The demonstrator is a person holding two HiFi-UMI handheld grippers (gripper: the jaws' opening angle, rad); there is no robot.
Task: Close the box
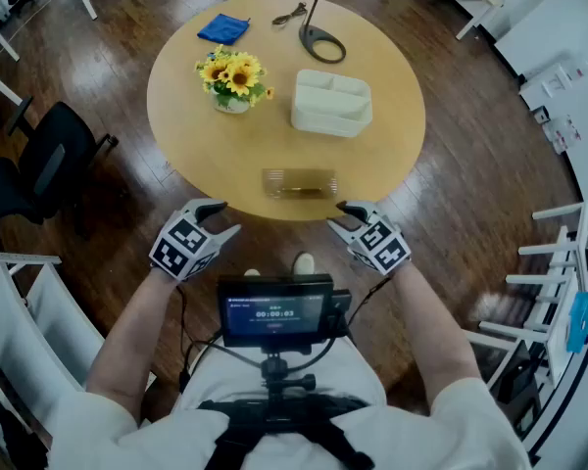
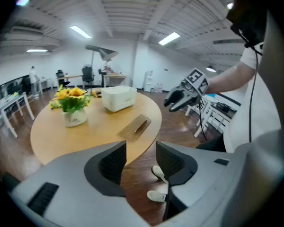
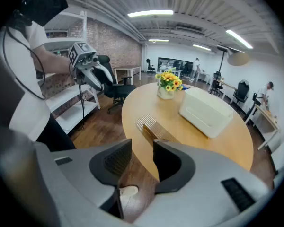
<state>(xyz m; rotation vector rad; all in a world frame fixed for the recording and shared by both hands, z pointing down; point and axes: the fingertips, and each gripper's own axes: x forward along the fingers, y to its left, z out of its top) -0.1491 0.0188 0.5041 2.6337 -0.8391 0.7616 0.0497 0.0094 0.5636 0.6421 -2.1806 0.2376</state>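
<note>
Head view: box, lid apart

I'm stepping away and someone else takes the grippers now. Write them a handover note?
Left gripper: open, empty, off the near edge of the table.
Right gripper: the same.
White box: open, mid-table.
Clear ribbed lid: flat by the near edge, between box and grippers.
Done: nothing yet.
Left: pick up the lid and seat it on the box.
</note>
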